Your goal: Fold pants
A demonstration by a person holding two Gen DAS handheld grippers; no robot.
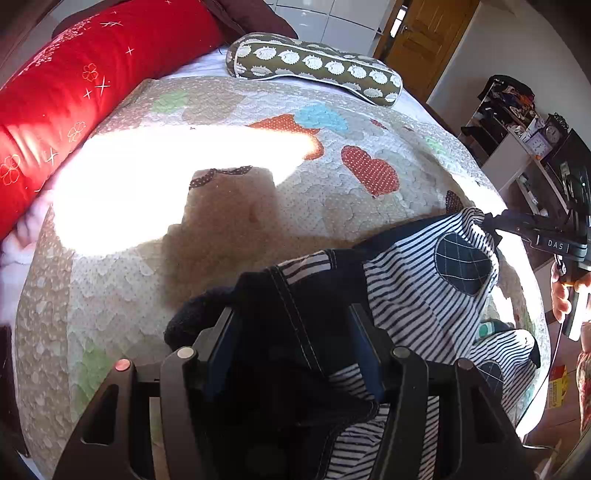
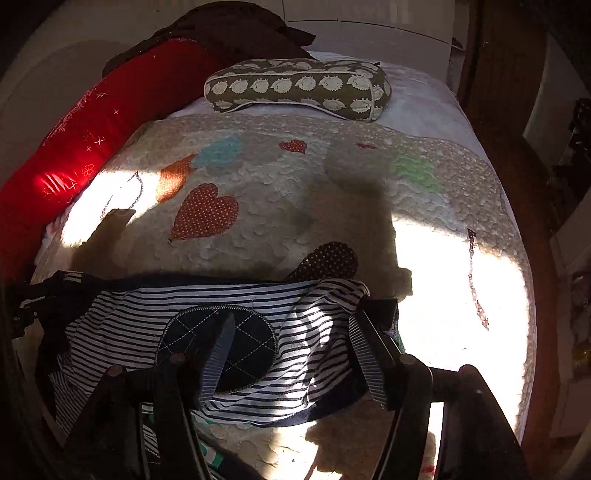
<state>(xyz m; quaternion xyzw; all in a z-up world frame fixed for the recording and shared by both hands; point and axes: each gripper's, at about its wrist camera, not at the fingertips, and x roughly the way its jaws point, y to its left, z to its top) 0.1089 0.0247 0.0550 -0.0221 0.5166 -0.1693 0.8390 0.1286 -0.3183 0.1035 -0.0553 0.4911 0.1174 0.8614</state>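
Note:
The pants (image 1: 417, 295) are white with thin navy stripes, dark quilted knee patches and navy trim. They lie crumpled on the quilt at the near edge of the bed and also show in the right wrist view (image 2: 236, 314). My left gripper (image 1: 291, 314) has its jaws wide apart around the navy waistband part, not pinching it. My right gripper (image 2: 291, 325) is open too, its ribbed fingers (image 2: 364, 354) spread over the striped cloth and the dark patch (image 2: 218, 341). The right gripper's body also shows at the pants' far right corner in the left wrist view (image 1: 546, 240).
The pants rest on a beige quilt (image 1: 229, 221) with heart patches. A red bolster (image 1: 74, 92) lies along the left side and a brown patterned pillow (image 1: 314, 62) at the head. Shelves (image 1: 517, 125) and a door (image 1: 424, 33) stand to the right of the bed.

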